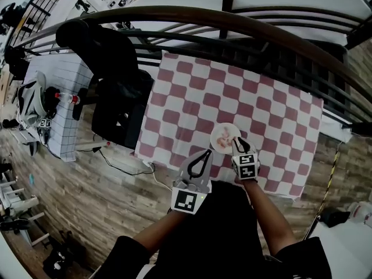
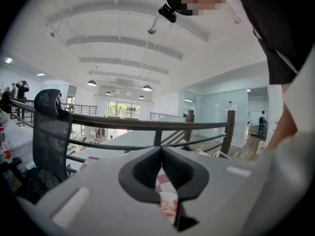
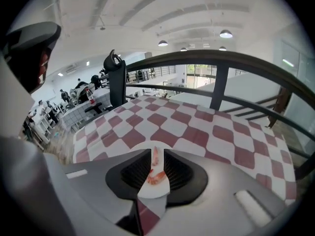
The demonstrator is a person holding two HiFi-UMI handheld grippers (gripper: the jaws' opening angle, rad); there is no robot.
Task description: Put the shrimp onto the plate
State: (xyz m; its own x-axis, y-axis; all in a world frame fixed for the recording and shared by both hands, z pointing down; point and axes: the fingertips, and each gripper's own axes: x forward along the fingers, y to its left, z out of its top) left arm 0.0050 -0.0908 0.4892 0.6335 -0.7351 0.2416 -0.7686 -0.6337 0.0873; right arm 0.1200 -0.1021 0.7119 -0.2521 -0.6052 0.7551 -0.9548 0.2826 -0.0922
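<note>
A small white plate [image 1: 218,146] sits on the red-and-white checked cloth near the table's front edge, and the pink shrimp [image 1: 225,137] lie on it. My right gripper [image 1: 238,142] hovers just right of the plate, its jaws apart and empty. Through that gap in the right gripper view [image 3: 157,154] I look down on the shrimp [image 3: 155,173] and the plate [image 3: 153,191]. My left gripper [image 1: 206,151] hangs at the plate's near left side with its fingertips together, holding nothing. In the left gripper view [image 2: 161,151] a strip of the plate [image 2: 168,206] shows under the jaws.
The checked table [image 1: 261,97] stands against a dark curved railing [image 1: 232,22]. A black office chair [image 1: 113,92] stands at the table's left edge. Wooden floor with a white cable [image 1: 131,167] lies to the left; a tiled table [image 1: 67,92] is further left.
</note>
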